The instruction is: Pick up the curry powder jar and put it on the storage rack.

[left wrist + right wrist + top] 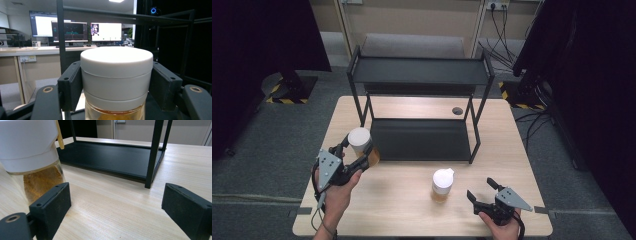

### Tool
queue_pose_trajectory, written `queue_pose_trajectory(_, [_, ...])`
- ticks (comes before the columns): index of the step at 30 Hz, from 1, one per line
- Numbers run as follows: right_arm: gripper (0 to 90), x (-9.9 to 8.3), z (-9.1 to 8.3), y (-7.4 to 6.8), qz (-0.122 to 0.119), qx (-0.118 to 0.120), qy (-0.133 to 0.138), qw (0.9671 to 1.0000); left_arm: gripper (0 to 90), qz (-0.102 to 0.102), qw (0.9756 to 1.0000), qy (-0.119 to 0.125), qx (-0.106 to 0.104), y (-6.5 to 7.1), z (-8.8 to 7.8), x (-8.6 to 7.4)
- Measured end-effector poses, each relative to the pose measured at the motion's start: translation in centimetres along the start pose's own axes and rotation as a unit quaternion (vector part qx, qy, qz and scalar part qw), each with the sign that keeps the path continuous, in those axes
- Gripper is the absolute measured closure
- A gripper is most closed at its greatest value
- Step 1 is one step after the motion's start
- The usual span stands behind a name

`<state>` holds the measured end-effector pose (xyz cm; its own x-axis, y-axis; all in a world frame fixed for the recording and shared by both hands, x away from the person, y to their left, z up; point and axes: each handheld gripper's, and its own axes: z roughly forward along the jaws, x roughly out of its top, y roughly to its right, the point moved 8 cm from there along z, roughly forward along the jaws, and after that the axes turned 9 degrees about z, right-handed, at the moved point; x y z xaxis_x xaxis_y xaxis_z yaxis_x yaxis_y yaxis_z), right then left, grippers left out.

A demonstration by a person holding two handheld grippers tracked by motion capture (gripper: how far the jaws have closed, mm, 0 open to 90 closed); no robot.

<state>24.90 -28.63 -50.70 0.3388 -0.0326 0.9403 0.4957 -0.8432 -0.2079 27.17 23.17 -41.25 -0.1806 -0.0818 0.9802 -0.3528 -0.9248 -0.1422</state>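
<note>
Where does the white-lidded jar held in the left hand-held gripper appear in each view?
High view: held jar left of centre, at the black rack's front left corner.
Left gripper view: centre, white lid clamped between the jaws.
Right gripper view: not in it.
Shared landmark: the black rack.

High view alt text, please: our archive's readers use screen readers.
The left hand-held gripper holds a white-lidded jar beside a black two-tier rack on a wooden table. A second white-lidded jar stands near the front edge, and the right hand-held gripper rests open beside it.
</note>
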Motion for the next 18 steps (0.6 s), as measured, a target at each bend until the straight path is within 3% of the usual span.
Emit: queue_pose_trajectory(18, [9.0, 0.0, 0.0, 0.0, 0.001, 0.001, 0.001, 1.0, 33.1, 0.005, 0.9994, 0.032, 0.013, -0.8, 2.0, 3.4])
